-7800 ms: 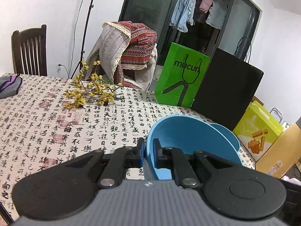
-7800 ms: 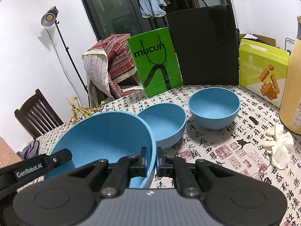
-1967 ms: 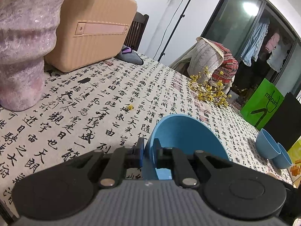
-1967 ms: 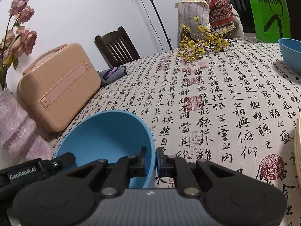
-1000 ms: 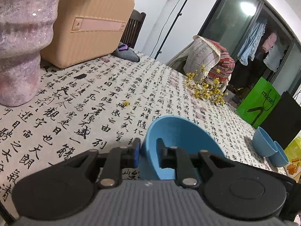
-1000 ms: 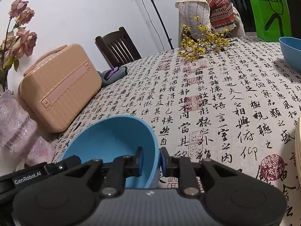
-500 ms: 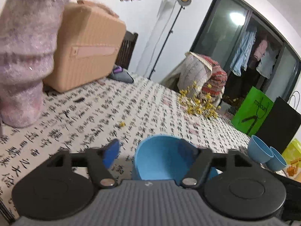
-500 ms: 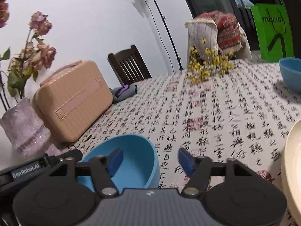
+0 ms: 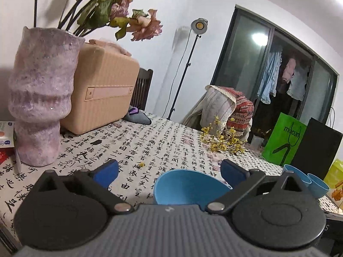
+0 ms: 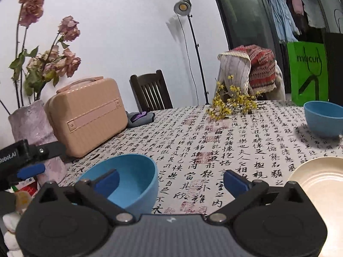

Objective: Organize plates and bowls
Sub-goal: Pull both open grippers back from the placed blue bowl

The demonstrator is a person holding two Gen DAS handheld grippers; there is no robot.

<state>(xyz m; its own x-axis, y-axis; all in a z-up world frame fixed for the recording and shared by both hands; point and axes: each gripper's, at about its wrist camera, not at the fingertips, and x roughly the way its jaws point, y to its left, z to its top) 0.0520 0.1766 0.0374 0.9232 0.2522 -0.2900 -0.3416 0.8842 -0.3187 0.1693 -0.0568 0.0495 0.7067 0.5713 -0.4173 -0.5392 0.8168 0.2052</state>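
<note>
Big bowl (image 9: 188,189) sits upright on the tablecloth (image 9: 163,150) at the near left end of the table, just right of the vase (image 9: 40,98) and the pink case (image 9: 103,92). Both claws have just been opening and now stand fully apart. Left gripper (image 9: 169,171) frames the bowl in its view without its pads touching it; right gripper (image 10: 170,181) has one pad over the bowl's inside and the other off to its right, no contact that I can see. So the bowl reads as released, set down in its spot.

Done so far, judging by layout: this one bowl placed at the near end. Left to do: two smaller blue bowls (image 9: 304,180) sit side by side at the far right end, near the green bag (image 9: 283,141) and black bag (image 9: 317,147), well apart from the big bowl. A cream plate (image 10: 321,190) lies near right, just beside the right gripper; only part of it shows, so I can't tell if it's one plate or a stack. Probably early to mid task: likely the small bowls get gathered or nested with the big one, plate sorted separately.

Yellow twigs (image 9: 223,139) lie mid-table, out of the way.
</note>
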